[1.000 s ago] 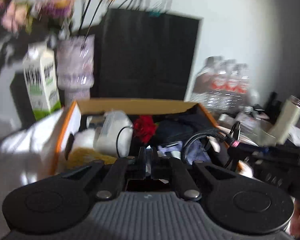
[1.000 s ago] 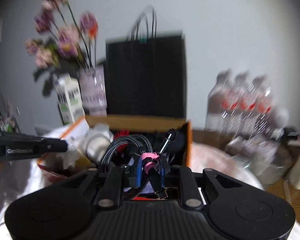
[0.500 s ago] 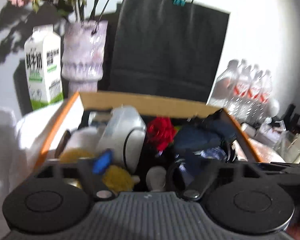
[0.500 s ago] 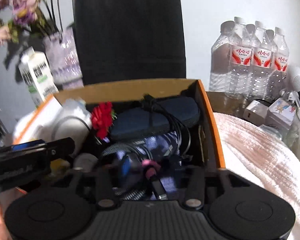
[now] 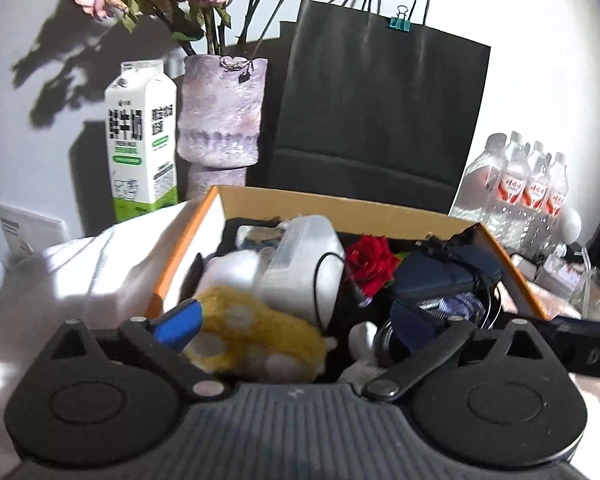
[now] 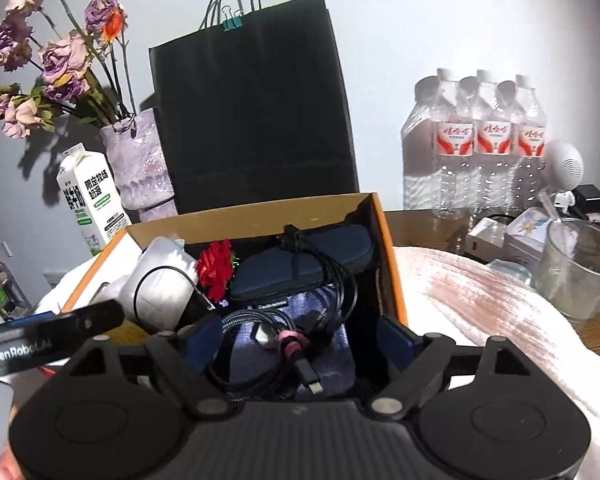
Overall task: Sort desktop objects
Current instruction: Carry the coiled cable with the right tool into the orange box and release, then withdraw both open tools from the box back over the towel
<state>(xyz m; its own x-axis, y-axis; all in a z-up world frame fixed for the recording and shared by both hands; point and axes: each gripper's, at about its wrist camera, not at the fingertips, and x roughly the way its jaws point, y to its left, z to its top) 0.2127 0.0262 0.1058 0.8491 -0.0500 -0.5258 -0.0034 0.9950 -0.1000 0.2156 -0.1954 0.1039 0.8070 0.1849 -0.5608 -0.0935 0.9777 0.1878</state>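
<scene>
An orange-edged cardboard box holds several things: a yellow plush toy, a white device, a red rose, a dark blue case and a braided cable with a pink tie. My left gripper is open over the plush toy at the box's near edge. My right gripper is open, with the braided cable lying between its blue pads, apart from them.
Behind the box stand a black paper bag, a purple vase of dried flowers and a milk carton. Water bottles, a glass jug and small boxes sit at the right. A white towel lies under the box.
Both grippers have opened and come down close over the box. The right gripper has let go of the braided cable, which now lies in the box.
</scene>
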